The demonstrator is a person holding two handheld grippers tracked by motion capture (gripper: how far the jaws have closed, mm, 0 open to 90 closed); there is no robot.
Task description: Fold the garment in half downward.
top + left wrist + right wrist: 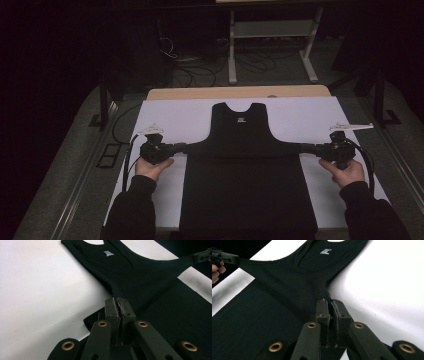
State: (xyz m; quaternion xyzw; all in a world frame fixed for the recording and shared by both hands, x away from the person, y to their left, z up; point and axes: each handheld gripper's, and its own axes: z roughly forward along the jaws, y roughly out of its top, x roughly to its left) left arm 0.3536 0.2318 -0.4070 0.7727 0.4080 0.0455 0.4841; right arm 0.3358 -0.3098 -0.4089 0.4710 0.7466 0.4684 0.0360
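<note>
A black tank top [243, 131] lies flat on the white sheet [170, 117], neck at the far end, with a small white label [108, 253] inside the neckline. My left gripper [186, 147] is shut on the garment's left side edge just below the armhole; its jaws [119, 302] pinch the cloth between them. My right gripper [303, 147] is shut on the right side edge in the same way [330, 303]. The cloth is stretched taut between them. Below the grippers the black fabric [247, 195] spreads wider toward the person. Each gripper view shows the other gripper far off [203, 255] [224, 257].
The white sheet covers a wooden table whose bare edge [240, 92] shows at the back. Behind it on the dark floor stand a white metal frame [272, 30] and loose cables [195, 70]. Bare white sheet lies on both sides of the garment.
</note>
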